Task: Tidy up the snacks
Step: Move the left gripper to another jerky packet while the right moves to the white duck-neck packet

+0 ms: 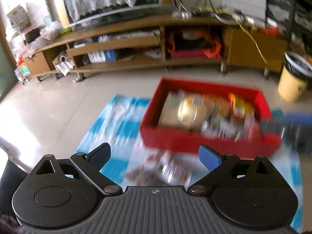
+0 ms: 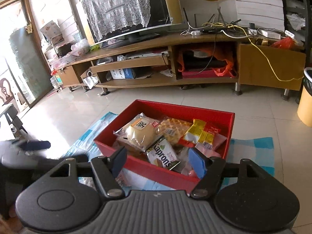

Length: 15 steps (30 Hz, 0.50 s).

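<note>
Nearest the lens, lower centre of the left wrist view: left hand-held gripper (image 1: 155, 157), black linkages and blue pads spread wide, nothing between them. Just beyond the gap, a blurred clear-and-brown snack packet (image 1: 161, 170) lying on the blue-and-white checked cloth (image 1: 109, 120) spread over the pale tiled floor (image 1: 48, 109). Right of centre, a red rectangular box (image 1: 169, 140) resting on that cloth, packed with wrapped snacks, all smeared by motion blur. Upper part of frame: a long wooden TV cabinet (image 1: 120, 29); far right, a yellow bin with a black liner (image 1: 292, 81).

Lower centre of the right wrist view: right hand-held gripper (image 2: 159, 159), pads parted about halfway and empty, hovering over the near wall of the red box. Inside it, left to right: a clear-wrapped pale bun (image 2: 138, 134), a white "kaprons" packet (image 2: 162, 154), a waffle (image 2: 174, 129), yellow-and-red wrappers (image 2: 200, 133), a pink packet (image 2: 214, 143). Lower left, a dark blurred shape, identity unclear. Upper left, a lace-draped television (image 2: 124, 9).
</note>
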Each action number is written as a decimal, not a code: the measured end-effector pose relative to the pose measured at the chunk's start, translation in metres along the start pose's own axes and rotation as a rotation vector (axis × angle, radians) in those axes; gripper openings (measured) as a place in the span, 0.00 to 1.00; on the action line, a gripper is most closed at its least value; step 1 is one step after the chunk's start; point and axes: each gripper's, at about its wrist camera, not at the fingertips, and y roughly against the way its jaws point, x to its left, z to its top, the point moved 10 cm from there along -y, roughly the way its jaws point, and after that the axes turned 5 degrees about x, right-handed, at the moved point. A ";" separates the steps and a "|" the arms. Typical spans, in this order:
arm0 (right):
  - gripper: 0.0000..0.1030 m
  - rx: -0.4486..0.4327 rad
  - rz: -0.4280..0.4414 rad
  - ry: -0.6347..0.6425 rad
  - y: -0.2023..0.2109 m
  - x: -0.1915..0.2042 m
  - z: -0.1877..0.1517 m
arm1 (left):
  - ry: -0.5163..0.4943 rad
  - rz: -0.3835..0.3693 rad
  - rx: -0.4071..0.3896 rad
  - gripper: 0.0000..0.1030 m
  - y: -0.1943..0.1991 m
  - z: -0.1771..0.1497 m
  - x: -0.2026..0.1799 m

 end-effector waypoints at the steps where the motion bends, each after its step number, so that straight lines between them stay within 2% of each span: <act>1: 0.68 0.004 0.006 0.003 0.000 0.000 -0.001 | 0.005 0.005 0.027 0.96 -0.004 -0.010 0.005; 5: 0.68 0.025 0.012 0.011 -0.002 -0.002 -0.007 | 0.090 -0.013 0.149 0.93 -0.030 -0.042 0.022; 7: 0.68 0.035 0.026 0.001 -0.004 -0.002 -0.008 | 0.095 -0.051 0.176 0.91 -0.039 -0.044 0.021; 8: 0.68 0.043 0.035 0.009 -0.005 0.000 -0.010 | 0.105 -0.044 0.193 0.91 -0.041 -0.047 0.024; 10: 0.68 0.089 0.085 0.087 -0.014 0.018 -0.017 | 0.203 -0.047 0.225 0.89 -0.040 -0.053 0.038; 12: 0.69 0.147 0.137 0.181 -0.032 0.043 -0.028 | 0.342 -0.070 0.261 0.87 -0.040 -0.062 0.061; 15: 0.69 0.255 0.210 0.269 -0.078 0.081 -0.043 | 0.411 -0.055 0.278 0.87 -0.039 -0.073 0.091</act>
